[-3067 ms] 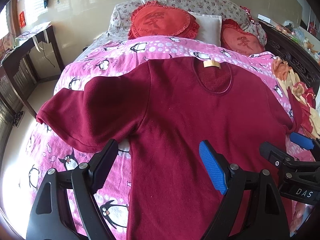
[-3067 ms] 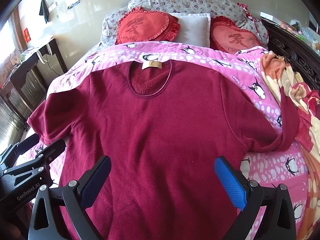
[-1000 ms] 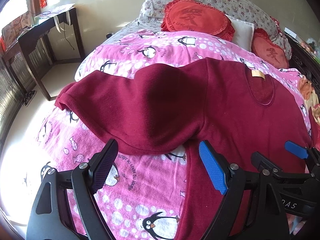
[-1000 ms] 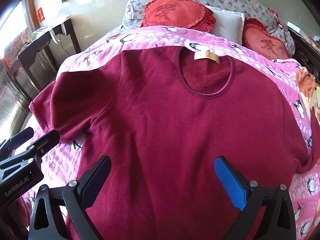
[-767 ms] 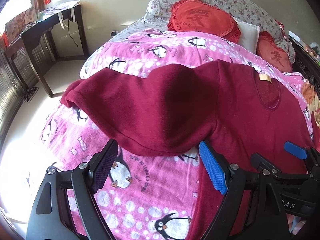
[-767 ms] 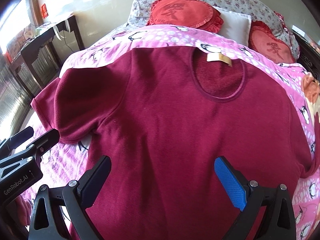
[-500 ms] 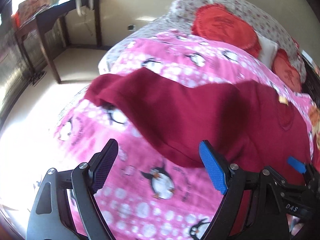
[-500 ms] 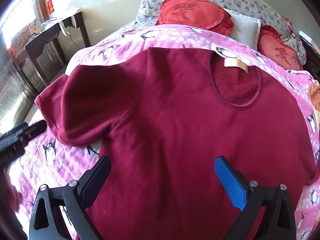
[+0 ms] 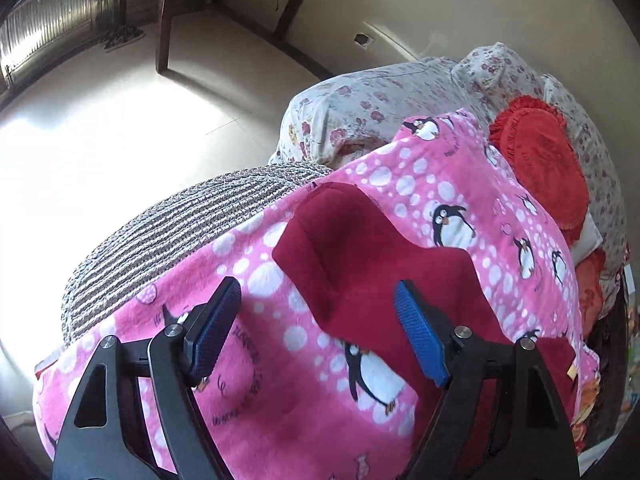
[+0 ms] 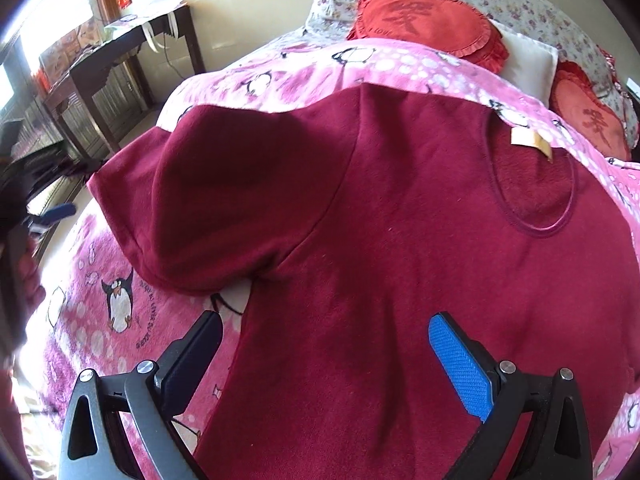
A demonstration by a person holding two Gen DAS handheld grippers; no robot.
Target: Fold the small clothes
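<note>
a dark red shirt (image 10: 400, 240) lies flat and face up on a pink blanket with penguins (image 10: 100, 320) that covers the bed. its round neck opening with a small beige label (image 10: 530, 142) points toward the pillows. one short sleeve (image 9: 360, 240) is spread out to the side, near the edge of the bed, and its hem is a little raised from the blanket.

the left gripper (image 9: 316, 328) hangs above this sleeve, tilted down toward it. its jaws are wide apart but they are closing now. the end of the sleeve and some pink blanket are seen between the two blue pads, but the pads do not press on the cloth, so it holds nothing. in the right wrist view only a small blue tip of this gripper shows at the far left edge, blurred.

the right gripper (image 10: 332, 356) is above the lower body of the shirt, close to the armpit of the same sleeve. its jaws stand wide apart and nothing is held; the red cloth is under them, not pinched.

at the head of the bed there are two red heart cushions (image 10: 428, 20), a white pillow (image 10: 528, 64) between them and flowered pillows (image 9: 360, 108) behind. a grey striped mat (image 9: 180, 232) shows under the blanket edge. a dark wooden table (image 10: 120, 56) stands by the wall.
</note>
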